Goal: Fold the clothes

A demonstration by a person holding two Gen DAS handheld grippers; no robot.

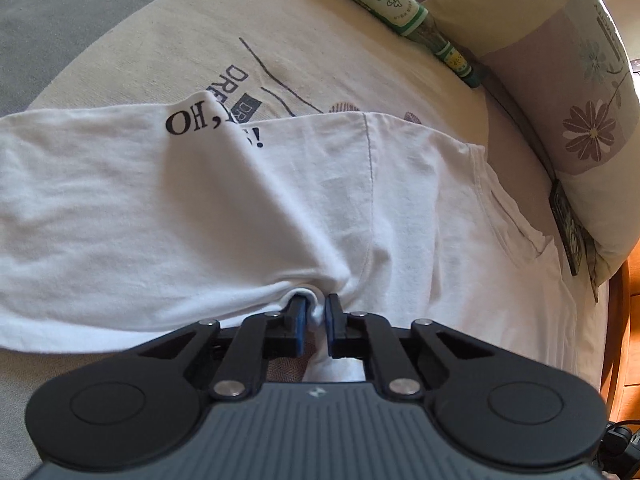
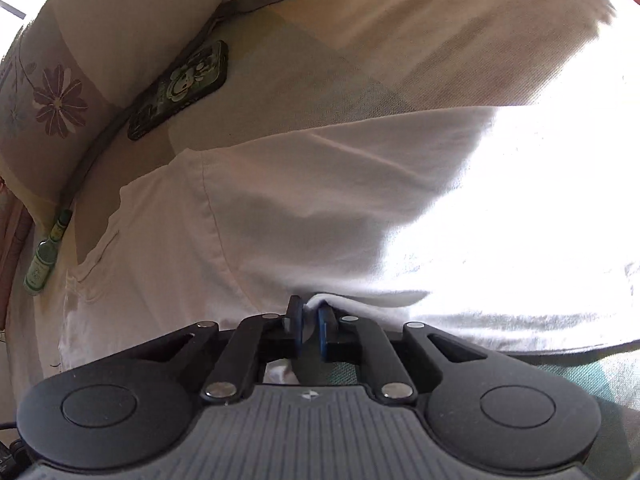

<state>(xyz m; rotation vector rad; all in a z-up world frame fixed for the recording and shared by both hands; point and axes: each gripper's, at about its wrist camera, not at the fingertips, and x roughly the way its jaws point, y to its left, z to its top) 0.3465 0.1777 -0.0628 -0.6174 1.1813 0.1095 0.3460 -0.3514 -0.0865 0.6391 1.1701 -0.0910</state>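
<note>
The white shirt [image 1: 248,200] is lying partly folded on the bed [image 1: 120,44]; the left gripper [image 1: 314,312] and right gripper [image 2: 309,316] are each pinching its near edge; the thin pinch may be slipping once lifting starts, spoiling the fold.

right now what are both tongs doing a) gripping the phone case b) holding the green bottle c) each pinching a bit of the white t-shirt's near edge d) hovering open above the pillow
c: the left tongs and the right tongs are each shut on a small bunch of the white t-shirt at its near edge.
</note>
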